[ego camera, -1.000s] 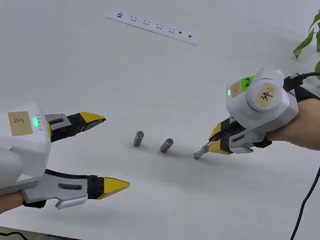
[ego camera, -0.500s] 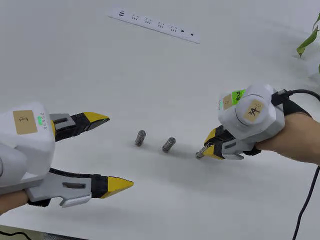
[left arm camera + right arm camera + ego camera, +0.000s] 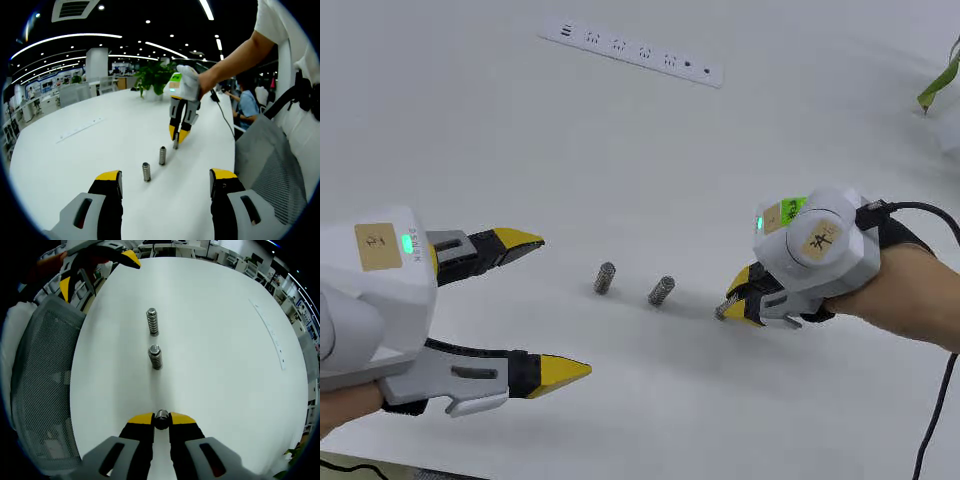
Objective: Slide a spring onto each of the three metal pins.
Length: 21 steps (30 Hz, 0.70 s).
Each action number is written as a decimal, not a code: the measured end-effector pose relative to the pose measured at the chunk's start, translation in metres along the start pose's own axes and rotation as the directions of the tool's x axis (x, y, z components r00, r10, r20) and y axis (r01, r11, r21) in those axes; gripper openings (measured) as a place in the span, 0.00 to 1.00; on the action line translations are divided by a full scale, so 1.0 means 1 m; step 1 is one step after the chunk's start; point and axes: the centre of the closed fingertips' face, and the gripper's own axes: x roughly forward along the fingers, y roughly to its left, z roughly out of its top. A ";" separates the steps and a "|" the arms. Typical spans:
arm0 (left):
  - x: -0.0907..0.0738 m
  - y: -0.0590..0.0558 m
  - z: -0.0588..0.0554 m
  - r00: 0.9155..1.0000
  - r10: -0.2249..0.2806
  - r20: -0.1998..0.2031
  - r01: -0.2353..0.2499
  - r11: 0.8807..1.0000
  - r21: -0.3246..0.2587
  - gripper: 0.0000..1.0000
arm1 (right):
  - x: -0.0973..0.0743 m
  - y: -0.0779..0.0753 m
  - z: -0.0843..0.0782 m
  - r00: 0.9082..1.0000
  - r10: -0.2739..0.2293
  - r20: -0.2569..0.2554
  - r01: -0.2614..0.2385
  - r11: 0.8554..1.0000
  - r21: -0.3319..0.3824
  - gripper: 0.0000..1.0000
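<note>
On the white bench top (image 3: pixel 620 150), taken first from the head view, the left gripper (image 3: pixel 552 305) sits at about eight o'clock with its yellow-tipped jaws spread wide and nothing between them. The right gripper (image 3: pixel 740 298), at four o'clock, is pinched closed on the held pin (image 3: pixel 724 309), which angles down toward the bench. Between the two grippers stand the first sprung pin (image 3: pixel 605 278) and the second sprung pin (image 3: pixel 661 291), just beside one another; a power strip (image 3: pixel 630 52) lies well apart at twelve o'clock. Along the left gripper view the row runs toward one o'clock: first sprung pin (image 3: pixel 146 171), second sprung pin (image 3: pixel 162 155), then the held pin (image 3: pixel 175 144) under the right gripper's tips (too small to tell whether coils ring it). From the right gripper view the held pin (image 3: pixel 161 416) shows end-on, clamped at six o'clock, with the second sprung pin (image 3: pixel 155 356) and first sprung pin (image 3: pixel 152 321) lined up toward twelve and the left gripper (image 3: pixel 98 273) gaping at eleven.
</note>
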 end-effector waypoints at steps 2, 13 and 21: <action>0.000 0.000 0.001 1.000 0.001 0.001 -0.001 1.000 0.002 0.72 | 0.001 -0.001 -0.001 1.000 -0.004 0.001 0.004 1.000 -0.001 0.13; -0.007 -0.001 0.007 1.000 0.005 0.009 -0.005 0.999 0.052 0.76 | -0.021 -0.003 0.008 0.995 -0.049 0.090 0.044 0.997 0.058 0.23; -0.016 0.002 0.010 1.000 0.024 -0.017 -0.022 0.998 0.062 0.81 | -0.065 0.007 0.009 0.950 -0.131 0.282 0.063 0.970 0.235 0.40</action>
